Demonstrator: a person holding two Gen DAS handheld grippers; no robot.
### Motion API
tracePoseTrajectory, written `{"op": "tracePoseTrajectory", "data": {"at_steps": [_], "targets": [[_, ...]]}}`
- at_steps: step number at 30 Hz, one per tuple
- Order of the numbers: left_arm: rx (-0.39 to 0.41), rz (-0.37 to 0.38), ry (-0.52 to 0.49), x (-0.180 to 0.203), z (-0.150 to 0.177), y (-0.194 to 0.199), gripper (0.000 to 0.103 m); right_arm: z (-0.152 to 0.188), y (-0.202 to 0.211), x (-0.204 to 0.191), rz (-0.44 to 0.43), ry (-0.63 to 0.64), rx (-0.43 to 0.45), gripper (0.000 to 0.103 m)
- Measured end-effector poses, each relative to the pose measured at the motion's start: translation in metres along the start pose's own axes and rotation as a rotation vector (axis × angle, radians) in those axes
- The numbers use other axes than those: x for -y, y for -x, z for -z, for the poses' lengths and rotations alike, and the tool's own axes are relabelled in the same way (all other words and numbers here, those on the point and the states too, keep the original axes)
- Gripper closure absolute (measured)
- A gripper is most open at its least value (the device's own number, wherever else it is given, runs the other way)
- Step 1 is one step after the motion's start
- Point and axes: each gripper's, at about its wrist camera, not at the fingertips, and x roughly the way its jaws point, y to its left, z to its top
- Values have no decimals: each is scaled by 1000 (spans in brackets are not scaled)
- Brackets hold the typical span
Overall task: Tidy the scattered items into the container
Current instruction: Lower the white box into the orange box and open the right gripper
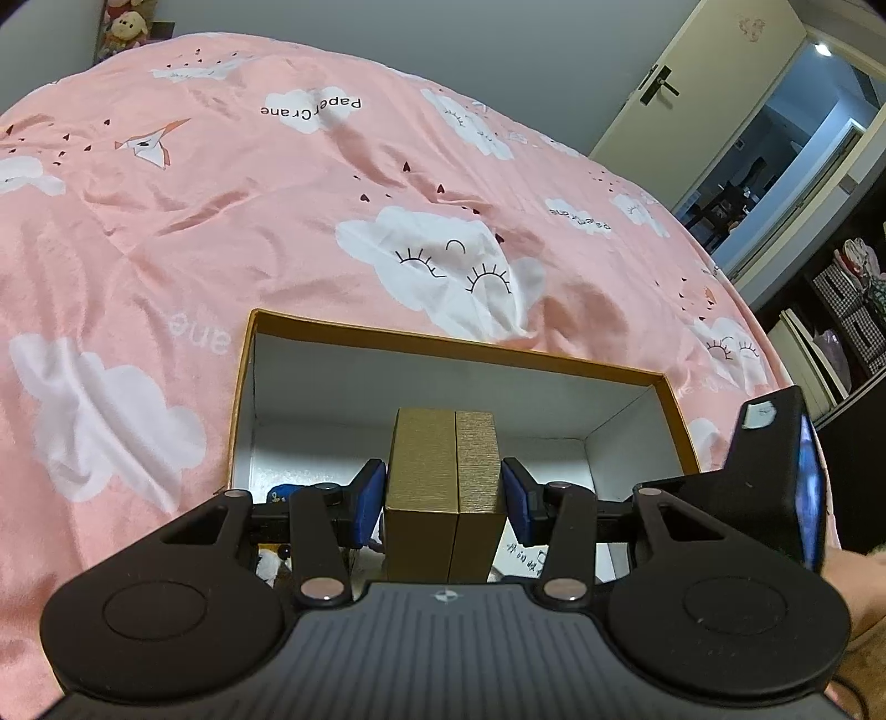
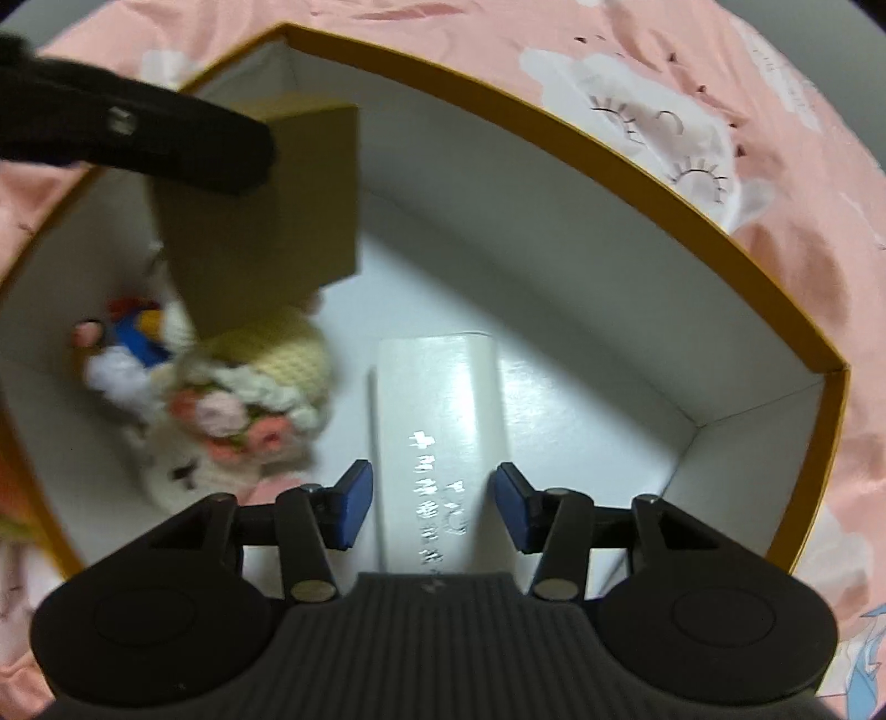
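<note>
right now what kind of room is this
Most likely a bedroom in a home: a bed under a pink cloud-print duvet, plush toys by the wall, and an open door.

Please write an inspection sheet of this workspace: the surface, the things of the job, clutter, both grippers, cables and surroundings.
Surface: pink bed cover with cloud print, wrinkled.
Job's things: open container, white inside; in it a white box and knitted toys; gold box held above it.
Clutter: nothing seen on the cover.
Grippers: left gripper shut on the gold box; right gripper open, its pads either side of the white box, not pressing.
Cables: a thin dark cable at the lower right edge of the left view.
Surroundings: open door, shelves, soft toys.
</note>
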Motion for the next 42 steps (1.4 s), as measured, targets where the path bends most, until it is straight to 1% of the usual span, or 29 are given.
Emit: {"op": "tracePoseTrajectory", "data": {"at_steps": [2,6,7,8,9,10,11,12,13,15,17,18,19,22,23,25,26,28,30,31,33,35,36,37,39,42], "targets": [[-2,4,2,0,0,0,51,-4,0,8,19,-95,-1,49],[-5,16,-2,2,-2,2,51,-9,4,35,103,-331,2,51],[-7,18,-4,3,-3,2,51,-8,6,42,117,-376,6,57],[-9,19,-6,4,-5,2,51,-8,9,47,115,-407,16,65],[-7,18,-8,5,-5,2,51,-8,12,48,116,-426,20,66],[-3,18,-11,6,-5,3,51,0,18,48,109,-436,23,66],[-1,19,-14,6,-5,3,51,10,26,45,99,-432,29,63],[0,20,-16,7,-5,3,51,13,32,40,90,-408,36,60],[-1,21,-19,8,-4,3,51,13,37,36,79,-355,34,59],[-6,20,-22,8,-3,3,51,20,41,9,38,-227,18,59],[-13,15,-22,8,-6,3,51,25,38,5,-10,-90,-33,61],[-17,16,-23,8,-9,4,51,28,40,1,-20,-23,-57,61],[-14,20,-24,9,-11,6,51,30,42,-4,-19,46,-77,60],[7,23,-58,17,-12,12,51,39,50,-16,-25,287,-137,53],[10,21,-70,19,-11,13,51,42,49,-18,-9,333,-157,52],[8,17,-82,21,-7,12,51,40,40,-12,32,354,-207,52],[4,16,-79,20,-6,11,51,36,35,-8,51,339,-207,52],[-5,16,-66,19,-4,9,51,28,32,-5,55,264,-192,52],[-11,17,-65,18,-4,9,51,19,32,-1,46,177,-151,52],[-10,17,-67,18,-4,9,51,14,33,-2,49,166,-124,54],[-3,17,-65,16,-4,10,51,9,31,-6,86,190,-86,56],[-2,19,-57,14,-4,11,51,5,26,-10,107,231,-72,71],[-5,20,-52,13,-5,11,51,5,23,-10,112,245,-74,72],[-8,21,-48,12,-6,11,51,4,21,-9,120,248,-78,70],[-15,24,-43,10,-10,11,51,2,20,-2,137,229,-85,71],[-4,31,-53,13,-10,12,51,0,23,10,199,188,-83,72]]}}
